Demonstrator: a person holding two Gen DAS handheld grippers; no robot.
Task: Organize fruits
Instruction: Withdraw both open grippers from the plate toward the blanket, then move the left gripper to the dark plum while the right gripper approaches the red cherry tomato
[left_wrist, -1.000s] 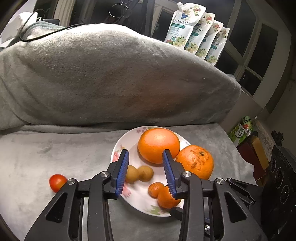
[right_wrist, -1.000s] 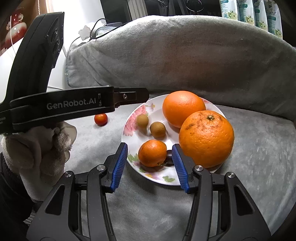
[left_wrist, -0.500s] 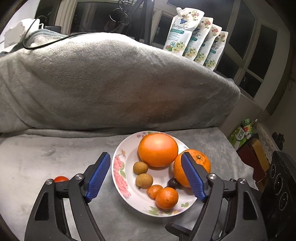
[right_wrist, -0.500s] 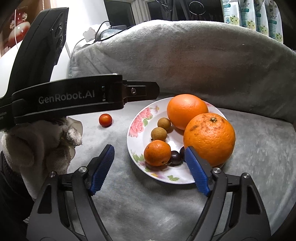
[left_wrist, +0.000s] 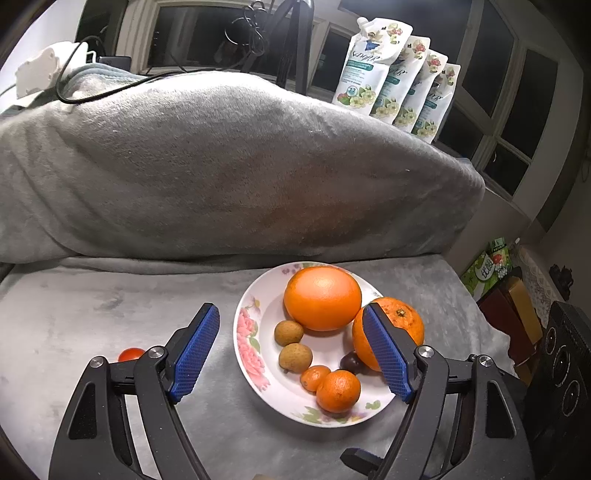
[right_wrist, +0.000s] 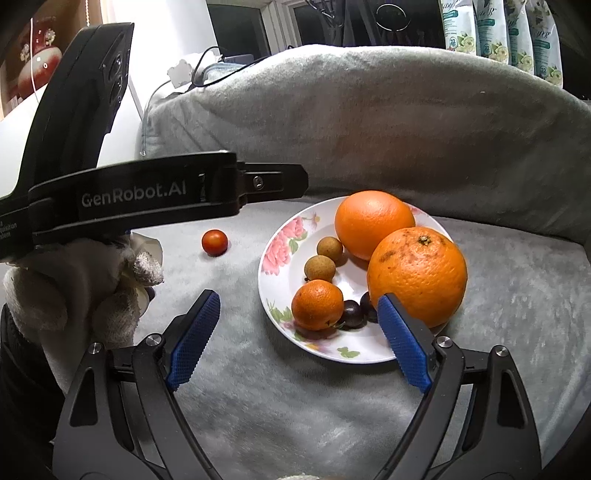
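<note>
A white floral plate (left_wrist: 255, 354) (right_wrist: 280, 254) sits on the grey blanket. It holds two big oranges (left_wrist: 322, 298) (right_wrist: 417, 277), a small mandarin (left_wrist: 338, 390) (right_wrist: 317, 304), two brown longans (left_wrist: 295, 357) (right_wrist: 320, 268), a tiny kumquat (left_wrist: 314, 377) and dark grapes (right_wrist: 351, 314). A cherry tomato (left_wrist: 130, 354) (right_wrist: 214, 242) lies on the blanket left of the plate. My left gripper (left_wrist: 291, 354) is open and empty, above the plate's near side. My right gripper (right_wrist: 299, 339) is open and empty, near the plate's front edge.
A blanket-covered hump (left_wrist: 221, 166) rises behind the plate. Several refill pouches (left_wrist: 399, 85) stand on the sill behind it. The gloved hand (right_wrist: 74, 291) holding the left gripper's body (right_wrist: 147, 195) fills the left of the right wrist view. Boxes (left_wrist: 509, 306) sit at the right.
Both grippers have opened wide and pulled back a little from the plate. The fruit has not moved.
</note>
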